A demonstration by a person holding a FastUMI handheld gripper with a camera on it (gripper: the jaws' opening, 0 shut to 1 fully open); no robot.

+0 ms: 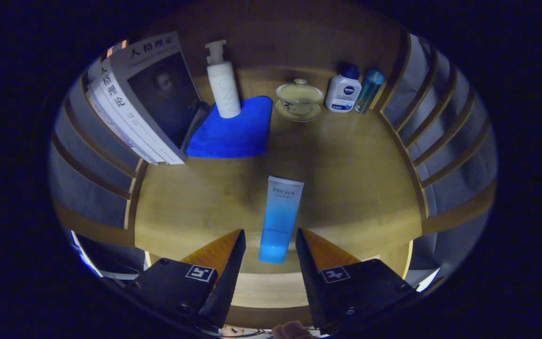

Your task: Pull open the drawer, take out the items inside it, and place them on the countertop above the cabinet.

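My fingers (266,247) are spread apart, gripping nothing. Blue tube (280,219) lies flat on the wooden surface (355,188), near end in the gap between my tips, touching neither as far as I can tell; long axis runs straight away from me. Far side: lidded cup (299,98) on its saucer, contents hidden.

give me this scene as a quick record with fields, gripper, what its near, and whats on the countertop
gripper: gripper open, fingers either side of the tube, not pressing it
nearest item: blue-and-white tube, lying on the wooden countertop, lower end between the fingers
back left: leaning books; white pump bottle standing on a blue cloth
back centre: lidded tea bowl on saucer
back right: white bottle with dark cap, beside it a small blue bottle
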